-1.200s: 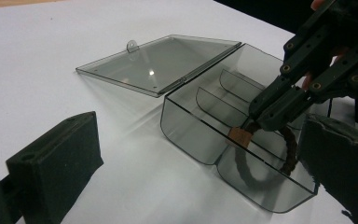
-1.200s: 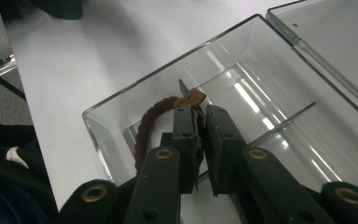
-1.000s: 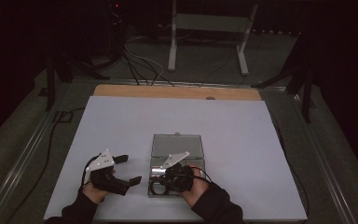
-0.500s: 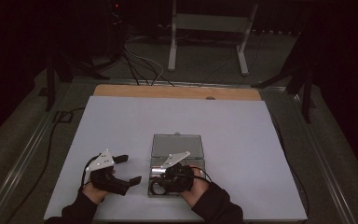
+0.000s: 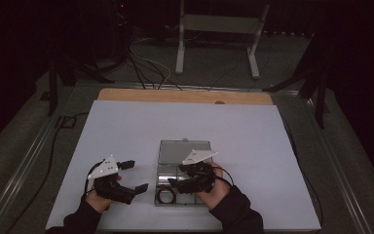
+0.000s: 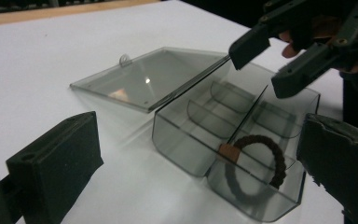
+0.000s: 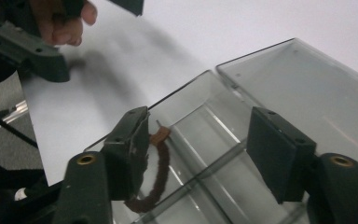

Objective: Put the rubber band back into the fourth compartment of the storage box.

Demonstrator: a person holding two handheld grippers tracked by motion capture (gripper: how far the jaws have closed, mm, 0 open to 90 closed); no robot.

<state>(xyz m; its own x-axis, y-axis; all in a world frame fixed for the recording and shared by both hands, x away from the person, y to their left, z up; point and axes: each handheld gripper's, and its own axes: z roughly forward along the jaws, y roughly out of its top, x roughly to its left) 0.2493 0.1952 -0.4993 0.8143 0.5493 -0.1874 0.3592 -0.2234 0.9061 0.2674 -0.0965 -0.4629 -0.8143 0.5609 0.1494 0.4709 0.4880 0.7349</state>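
**Hair tie dropped in the box, lid not yet shut**

A dark room with a metal stand and cables at the back frames a white table [image 5: 126, 126], where a clear compartment box [image 5: 181, 171] sits near the person's edge with its lid [image 5: 183, 151] folded flat open toward the far side.

A brown hair tie [image 6: 261, 161] lies on the floor of the box's near-left corner compartment, leaning a little against the wall; the other compartments look empty. The right gripper [image 5: 181, 178] hovers just above the box, its jaws parted about halfway with nothing between them. They have just been opening, and the tie lies below them, free of the pads, so the drop looks finished.

The left gripper [image 5: 135, 175] rests on the table just left of the box, jaws spread wide and empty, touching nothing.

Judging by this, placing the tie is done. What seems left is drawing the right gripper clear and, if the box is meant to be closed, swinging the lid back over and pressing its small clasp [image 6: 125, 59] home.
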